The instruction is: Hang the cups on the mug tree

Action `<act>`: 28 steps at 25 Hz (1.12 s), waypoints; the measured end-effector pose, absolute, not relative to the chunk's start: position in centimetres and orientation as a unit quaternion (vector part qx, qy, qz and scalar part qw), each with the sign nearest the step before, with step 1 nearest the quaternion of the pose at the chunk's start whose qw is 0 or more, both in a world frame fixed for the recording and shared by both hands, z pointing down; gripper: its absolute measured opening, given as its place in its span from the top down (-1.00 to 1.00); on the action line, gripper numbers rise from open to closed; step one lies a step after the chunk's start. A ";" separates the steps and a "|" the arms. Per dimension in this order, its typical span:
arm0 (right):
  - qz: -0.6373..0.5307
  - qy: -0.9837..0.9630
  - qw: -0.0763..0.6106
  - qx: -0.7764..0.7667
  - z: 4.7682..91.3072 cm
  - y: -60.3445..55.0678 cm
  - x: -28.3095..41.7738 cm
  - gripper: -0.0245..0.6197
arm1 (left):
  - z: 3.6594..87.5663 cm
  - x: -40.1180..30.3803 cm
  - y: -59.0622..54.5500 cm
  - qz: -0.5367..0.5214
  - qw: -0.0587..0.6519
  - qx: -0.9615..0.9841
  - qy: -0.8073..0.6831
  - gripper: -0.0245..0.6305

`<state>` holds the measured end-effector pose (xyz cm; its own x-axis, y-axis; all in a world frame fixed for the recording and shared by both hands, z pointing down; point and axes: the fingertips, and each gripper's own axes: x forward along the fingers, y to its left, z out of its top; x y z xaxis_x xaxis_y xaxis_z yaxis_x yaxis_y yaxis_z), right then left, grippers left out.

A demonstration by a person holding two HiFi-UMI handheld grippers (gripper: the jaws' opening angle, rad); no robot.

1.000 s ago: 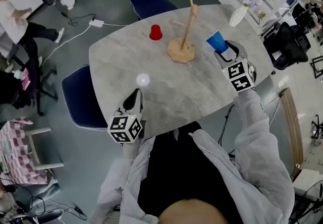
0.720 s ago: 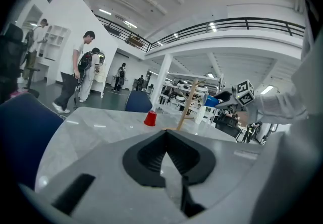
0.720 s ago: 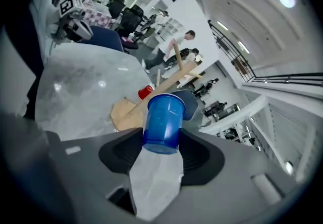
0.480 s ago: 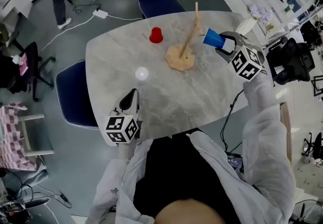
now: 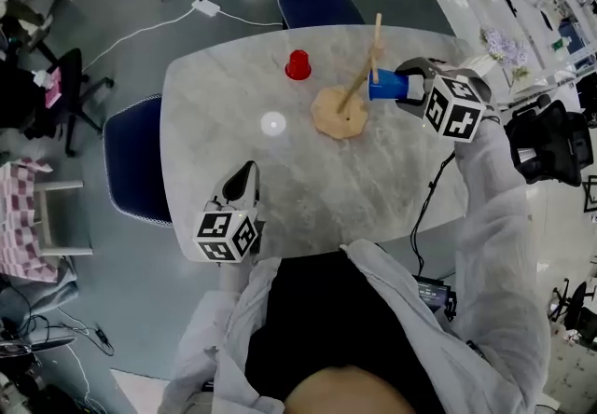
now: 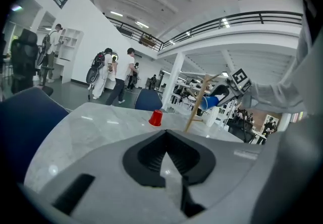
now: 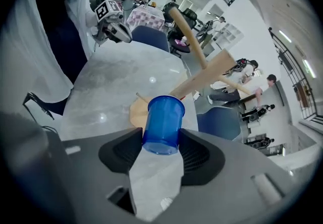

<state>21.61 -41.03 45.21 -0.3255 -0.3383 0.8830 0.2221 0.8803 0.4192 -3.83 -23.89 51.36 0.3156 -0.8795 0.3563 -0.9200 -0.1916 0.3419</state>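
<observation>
The right tool [image 5: 403, 88] brings the blue cup [image 5: 384, 86] up to the mug tree [image 5: 338, 112].

The right tool squeezes the blue cup by its bottom end and holds it on its side. The cup's open mouth points left at the tree, likely so a wooden peg can slide inside. The cup is in the air just beside the tree's post, and it is hard to tell if they touch. A second ago this cup stood mouth up, farther right of the tree; now it is tipped over and much closer. The left tool [image 5: 242, 184] is closed and holds nothing. It waits over the near edge of the table [image 5: 392, 188], about where it was before. The red cup [image 5: 298, 64] sits upside down on the far side, not yet hung.
</observation>
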 end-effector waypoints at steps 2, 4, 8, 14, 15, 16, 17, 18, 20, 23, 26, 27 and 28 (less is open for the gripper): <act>-0.237 -0.773 0.589 0.022 46.0 -41.4 21.7 0.18 | 51.4 -4.2 -23.9 0.043 0.253 0.765 -0.591 0.92; -0.232 -0.777 0.585 0.018 46.3 -41.6 21.7 0.18 | 51.3 -4.4 -23.8 0.046 0.253 0.760 -0.597 0.92; -0.235 -0.782 0.577 0.027 46.4 -42.0 21.6 0.17 | 51.4 -4.8 -23.6 0.048 0.254 0.755 -0.603 0.92; -0.234 -0.792 0.555 0.099 46.1 -42.7 21.3 -0.39 | 51.1 -4.3 -23.0 0.048 0.251 0.765 -0.591 0.92; -0.238 -0.791 0.552 0.114 45.9 -42.8 21.2 -0.44 | 51.1 -4.3 -22.8 0.049 0.251 0.767 -0.588 0.92; -0.244 -0.790 0.548 0.128 45.6 -42.8 21.2 -0.50 | 51.1 -4.3 -22.6 0.050 0.250 0.769 -0.586 0.92; -0.249 -0.789 0.544 0.140 45.3 -42.7 21.2 -0.56 | 51.1 -4.4 -22.4 0.051 0.249 0.771 -0.583 0.92; -0.252 -0.789 0.539 0.151 45.0 -42.5 21.1 -0.58 | 51.0 -4.6 -22.3 0.052 0.248 0.773 -0.581 0.92; -0.253 -0.792 0.529 0.171 44.2 -41.8 21.1 -0.60 | 50.9 -4.9 -21.9 0.053 0.245 0.778 -0.576 0.92; -0.255 -0.791 0.520 0.199 43.4 -40.3 21.3 -0.61 | 50.6 -5.1 -21.3 0.055 0.240 0.787 -0.565 0.92; -0.260 -0.783 0.518 0.225 43.2 -38.5 21.4 -0.61 | 50.4 -5.4 -20.7 0.057 0.234 0.799 -0.551 0.92; -0.259 -0.782 0.519 0.231 43.3 -37.7 21.4 -0.61 | 50.3 -5.5 -20.5 0.057 0.232 0.803 -0.547 0.92; -0.255 -0.782 0.519 0.235 43.4 -36.9 21.3 -0.60 | 50.2 -5.7 -20.3 0.057 0.229 0.806 -0.542 0.92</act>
<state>21.30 -36.92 43.40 -0.3520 -0.6314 0.6910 -0.1029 0.7599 0.6419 -5.68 -20.32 50.16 0.4056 -0.8483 0.3404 -0.9004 -0.3068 0.3084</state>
